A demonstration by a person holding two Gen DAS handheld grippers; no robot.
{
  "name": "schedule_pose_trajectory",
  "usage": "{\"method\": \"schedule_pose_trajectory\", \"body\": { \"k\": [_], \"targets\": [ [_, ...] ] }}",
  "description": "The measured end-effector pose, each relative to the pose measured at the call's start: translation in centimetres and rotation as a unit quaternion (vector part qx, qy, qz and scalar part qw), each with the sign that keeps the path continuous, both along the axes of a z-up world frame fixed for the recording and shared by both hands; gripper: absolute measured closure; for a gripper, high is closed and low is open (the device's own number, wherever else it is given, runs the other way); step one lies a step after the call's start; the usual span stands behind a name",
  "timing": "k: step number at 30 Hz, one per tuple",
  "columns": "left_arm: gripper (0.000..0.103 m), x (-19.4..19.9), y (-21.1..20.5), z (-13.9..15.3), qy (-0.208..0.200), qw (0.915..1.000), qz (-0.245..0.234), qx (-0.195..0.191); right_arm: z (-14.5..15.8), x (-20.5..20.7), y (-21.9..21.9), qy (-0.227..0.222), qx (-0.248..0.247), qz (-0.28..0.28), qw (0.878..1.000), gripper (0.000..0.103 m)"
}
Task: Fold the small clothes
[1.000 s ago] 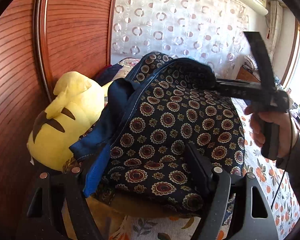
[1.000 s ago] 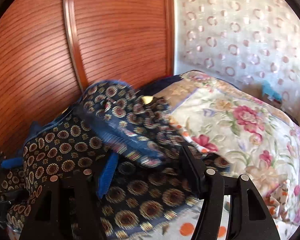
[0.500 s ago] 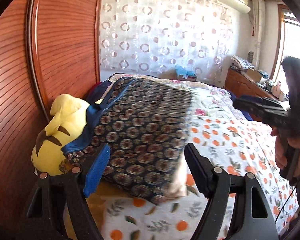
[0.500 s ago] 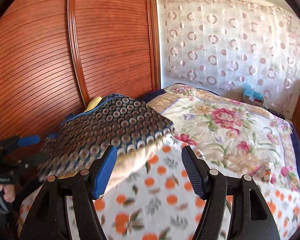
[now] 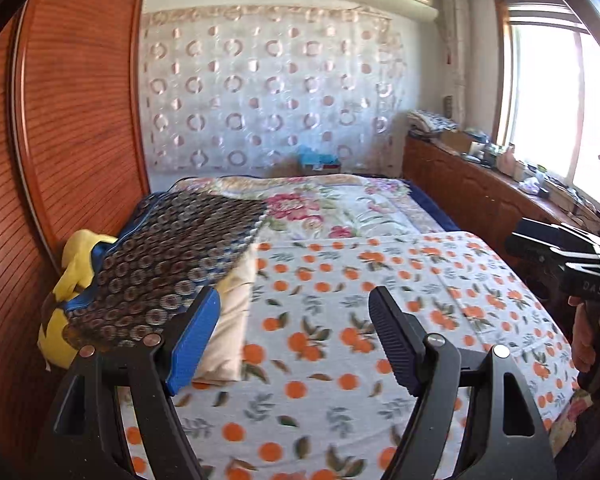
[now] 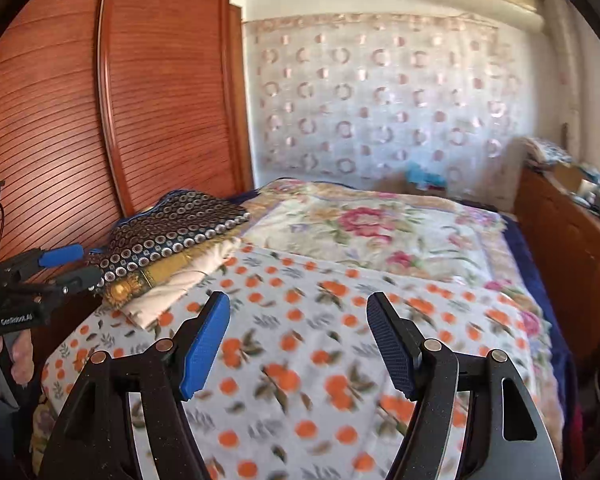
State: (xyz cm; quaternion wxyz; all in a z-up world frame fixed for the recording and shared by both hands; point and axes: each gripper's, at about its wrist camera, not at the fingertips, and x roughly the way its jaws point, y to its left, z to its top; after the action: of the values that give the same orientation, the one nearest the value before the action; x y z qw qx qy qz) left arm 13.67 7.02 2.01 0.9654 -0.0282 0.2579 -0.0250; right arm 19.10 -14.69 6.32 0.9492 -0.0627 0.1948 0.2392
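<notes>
Both claws are seen empty above the bed. In the left wrist view the left claw (image 5: 294, 330) fills the lower middle of the frame, its jaws set wide with only the orange-print sheet (image 5: 340, 320) showing between them. In the right wrist view the right claw (image 6: 298, 336) is likewise placed at the lower middle, its jaws wide and nothing gripped between the blue pad and the dark one.

The folded dark patterned garment (image 6: 180, 228) is found at the left of the right wrist frame, laid on top of a pile of folded cloth, with a cream folded piece (image 6: 180, 284) beneath it (a mustard-coloured layer is glimpsed in between). The pile rests on the bed's left edge, close to the reddish wooden wardrobe (image 6: 160, 100). In the left wrist view the same garment (image 5: 172, 252) is seen at centre left, above and behind the left claw's blue pad, well clear of it, with a yellow plush toy (image 5: 70, 276) partly covered at its left side.

A floral quilt (image 5: 332, 204) is spread over the far half of the bed. The other tool and the hand holding it are caught at each frame's edge: right edge in the left view, left edge in the right view.
</notes>
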Motion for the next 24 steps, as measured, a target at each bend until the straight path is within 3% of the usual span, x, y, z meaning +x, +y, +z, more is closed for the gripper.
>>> {"method": "schedule_pose_trajectory", "body": {
  "k": [12,24],
  "targets": [
    [0.025,-3.3,-5.9,2.5,-0.018,0.9995,-0.025,0.01,1.0,-11.6,-3.8,-0.038,0.035,-0.083,0.995,0.03],
    [0.025,-5.3,-8.1,4.1,-0.037,0.999,-0.023,0.009,0.6,-16.4,-3.8,-0.055,0.054,-0.107,0.991,0.03]
  ]
}}
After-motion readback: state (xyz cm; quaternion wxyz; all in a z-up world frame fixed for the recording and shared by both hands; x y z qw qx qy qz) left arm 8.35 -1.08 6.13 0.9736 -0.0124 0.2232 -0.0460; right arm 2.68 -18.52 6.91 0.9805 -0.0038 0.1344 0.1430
